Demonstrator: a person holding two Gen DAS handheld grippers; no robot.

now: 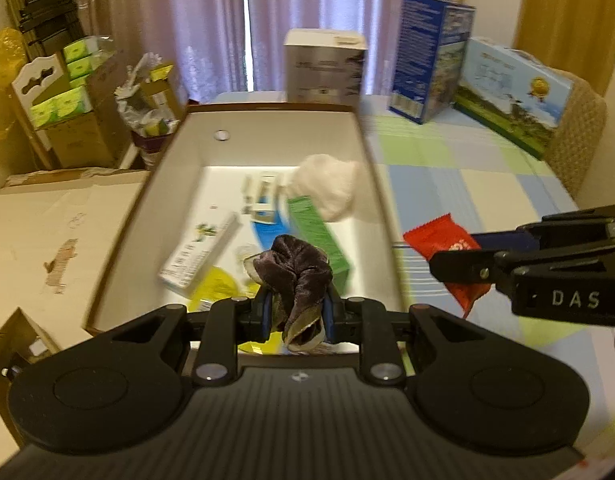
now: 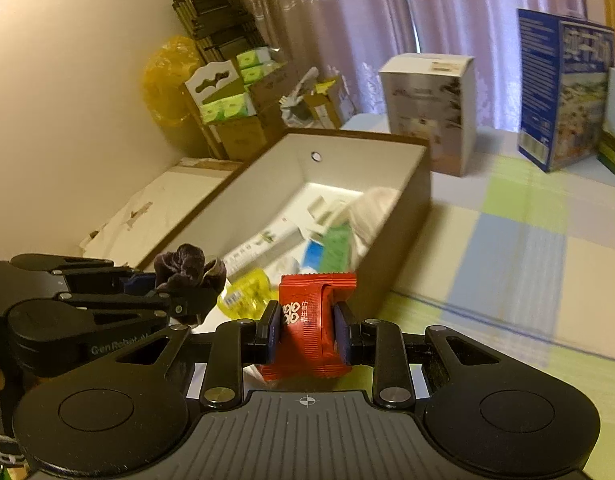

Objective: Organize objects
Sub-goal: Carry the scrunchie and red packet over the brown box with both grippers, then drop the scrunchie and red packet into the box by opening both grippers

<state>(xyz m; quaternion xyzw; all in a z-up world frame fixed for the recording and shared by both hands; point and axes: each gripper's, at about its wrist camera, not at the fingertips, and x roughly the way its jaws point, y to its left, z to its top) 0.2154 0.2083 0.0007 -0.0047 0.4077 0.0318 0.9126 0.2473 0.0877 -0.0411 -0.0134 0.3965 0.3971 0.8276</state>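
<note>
My left gripper [image 1: 297,314] is shut on a dark purple velvet scrunchie [image 1: 295,276] and holds it over the near end of an open white box [image 1: 267,136]. It also shows in the right wrist view [image 2: 189,270]. My right gripper [image 2: 307,332] is shut on a red snack packet [image 2: 311,320], just outside the box's near right corner; the packet also shows in the left wrist view [image 1: 443,240]. The box [image 2: 347,156] holds a white tube carton [image 1: 199,252], a green carton [image 1: 319,232], a yellow pack [image 1: 219,288], a white fluffy ball [image 1: 327,184] and other small items.
The box stands on a checked cloth [image 1: 467,184]. Behind it stand a white carton [image 1: 323,64], a tall blue box [image 1: 427,56] and a flat picture box [image 1: 511,92]. Cardboard boxes and tissue packs [image 1: 67,92] crowd the left beside the table.
</note>
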